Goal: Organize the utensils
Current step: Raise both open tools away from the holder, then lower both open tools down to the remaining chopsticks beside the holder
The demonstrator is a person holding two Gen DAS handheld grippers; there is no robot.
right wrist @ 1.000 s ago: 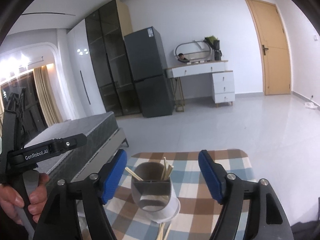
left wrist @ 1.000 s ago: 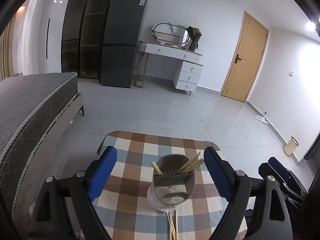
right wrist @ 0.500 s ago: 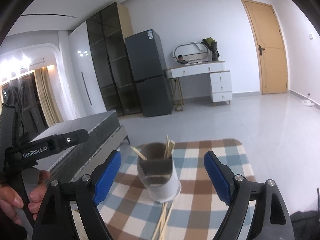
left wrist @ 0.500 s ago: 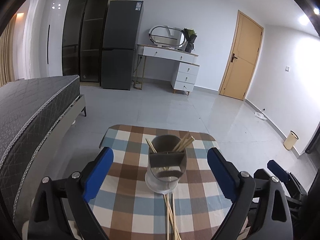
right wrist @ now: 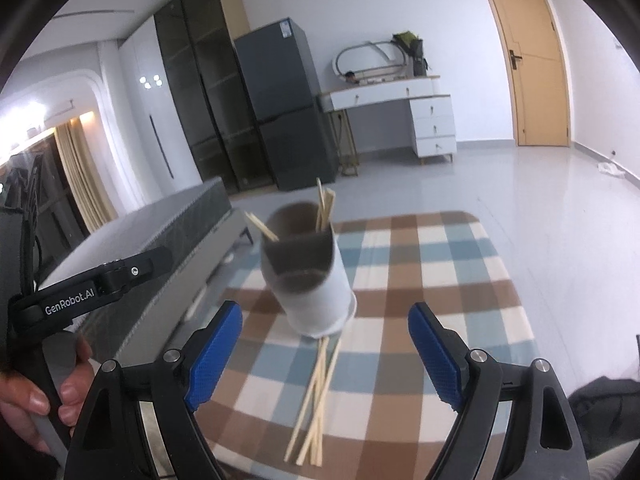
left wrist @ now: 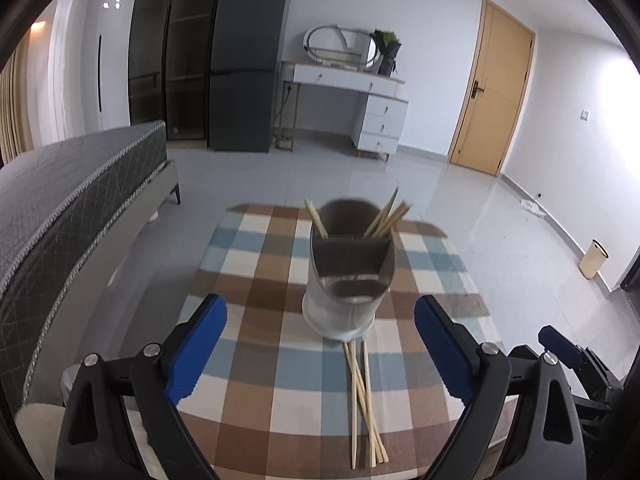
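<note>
a: which step is this?

b: the approach, i'd say. both grippers point down at the table (left wrist: 256, 364), and neither has anything in it. the left gripper (left wrist: 320, 344) stands wide open with bare cloth between its blue pads. the right gripper (right wrist: 325, 356) is wide as well; its jaws have just been opening, and nothing sits between them but checked cloth and the near ends of the loose sticks.

a: where are the utensils?

b: a bunch of chopsticks (left wrist: 364, 396) lies flat on the cloth, crossed over one another, with the far ends touching or slipping under the foot of the holder (left wrist: 346, 276). in the right view the same chopsticks (right wrist: 316, 396) fan out towards the camera. the holder (right wrist: 310, 280) stands upright near the middle of the table, and a few sticks already lean inside it, tips above the rim.

a: so some done, some left?

b: that's my reading. the ones on the cloth are what's left to put away.

a: what does the next move call for?

b: one gripper has to come lower and narrow its jaws around a stick or two near the free ends, well clear of the holder. they're thin and lie flat, so the pads must nearly scrape the cloth. since they cross, lifting one may drag its neighbours.

a: and the other gripper?

b: it could steady the holder, which looks light enough to tip.
</note>
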